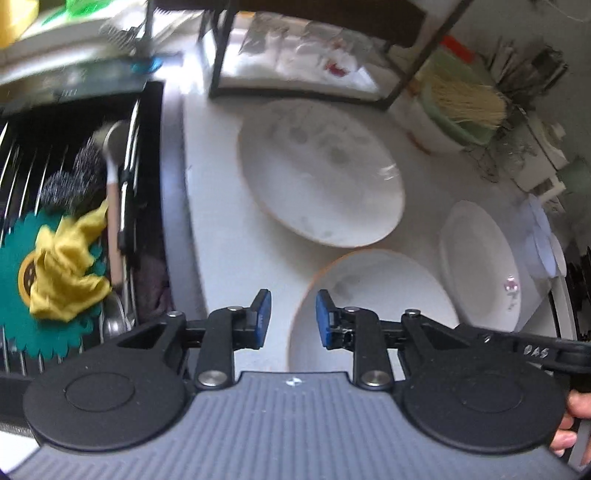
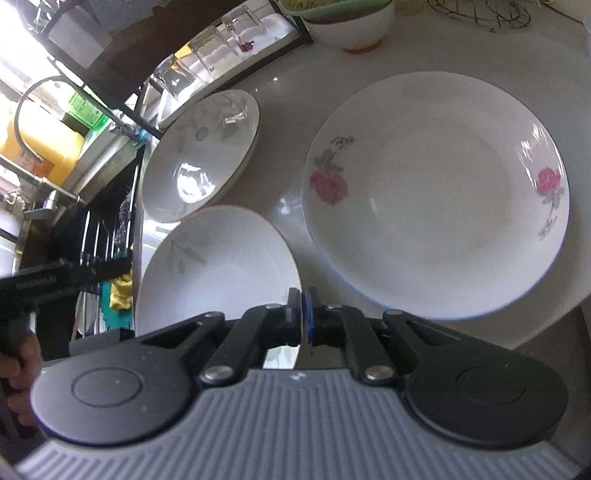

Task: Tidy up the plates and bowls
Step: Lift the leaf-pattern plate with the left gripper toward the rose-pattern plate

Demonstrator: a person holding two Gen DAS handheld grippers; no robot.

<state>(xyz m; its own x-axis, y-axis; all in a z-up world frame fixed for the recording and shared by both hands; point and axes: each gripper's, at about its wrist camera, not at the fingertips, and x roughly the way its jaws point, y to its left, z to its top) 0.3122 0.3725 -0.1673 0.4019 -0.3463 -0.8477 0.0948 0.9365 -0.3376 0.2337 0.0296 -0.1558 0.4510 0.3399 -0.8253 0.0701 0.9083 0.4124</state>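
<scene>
Left gripper (image 1: 293, 319): lower centre of the left wrist view, blue-padded jaws standing wide apart, nothing between them, over the left rim of the near plate (image 1: 373, 295).

Right gripper (image 2: 301, 317): lower centre of the right wrist view, jaws narrowed onto the right rim of the near plate (image 2: 218, 266), which rose tilted at lower left centre.

Leaf-patterned plate (image 2: 201, 155): upper left centre of the right wrist view, on the white counter (image 2: 284, 110), just beyond the near plate.

Rose plate (image 2: 436, 195): right centre of the right wrist view, flat on the counter; at right edge of the left wrist view (image 1: 480, 266).

Bowl (image 2: 351, 26): top centre, white with green interior.

Sink rack (image 1: 74, 147): left side of the left wrist view, holding yellow cloth (image 1: 66, 269), green mat (image 1: 14, 295) and brush (image 1: 112, 206).
</scene>
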